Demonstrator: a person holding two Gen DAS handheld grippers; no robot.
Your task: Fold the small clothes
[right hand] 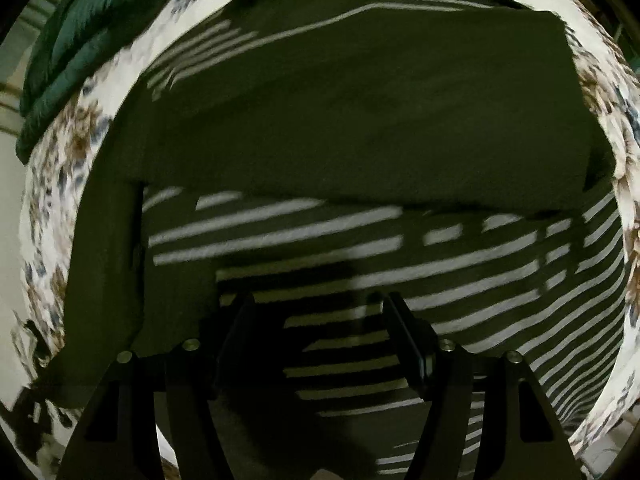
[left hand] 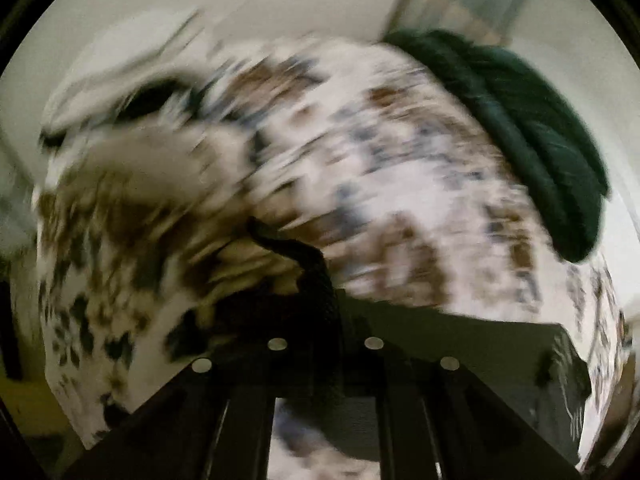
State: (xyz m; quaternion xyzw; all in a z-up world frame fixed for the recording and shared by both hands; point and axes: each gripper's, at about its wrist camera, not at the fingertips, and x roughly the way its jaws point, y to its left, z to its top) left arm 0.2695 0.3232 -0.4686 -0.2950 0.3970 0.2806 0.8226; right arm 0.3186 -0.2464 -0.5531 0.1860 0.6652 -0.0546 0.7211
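**A:** Where's the right gripper (right hand: 316,308)?

**B:** It points steeply down over the cloth. Its two black fingers stand well apart, with nothing between them but shadow on the fabric below.

**A:** And the left gripper (left hand: 320,300)?

**B:** Its fingers are pressed together into one dark, textured strip up the middle of the left wrist view. That view is heavily blurred. I can't tell whether any cloth is pinched at the tips.

**A:** What lies under the right one?

**B:** The dark olive garment with thin white stripes (right hand: 360,248). It is spread flat on the white bedsheet printed with brown and grey-blue flowers (right hand: 60,152). In the right wrist view its long axis runs side to side. The stripes follow that line and rise a little toward the right.

**A:** Is it folded at all?

**B:** A plain dark panel is laid over the far half. Its straight edge crosses the garment from left to right, just beyond the fingertips. Striped cloth shows nearer than that edge and again at the far rim.

**A:** Does the left camera see it?

**B:** Only a dark corner at lower right (left hand: 460,340), beside the closed fingers.

**A:** Anything farther off?

**B:** A folded, ribbed dark green knit (right hand: 80,40) at the sheet's far edge, well apart from the garment.
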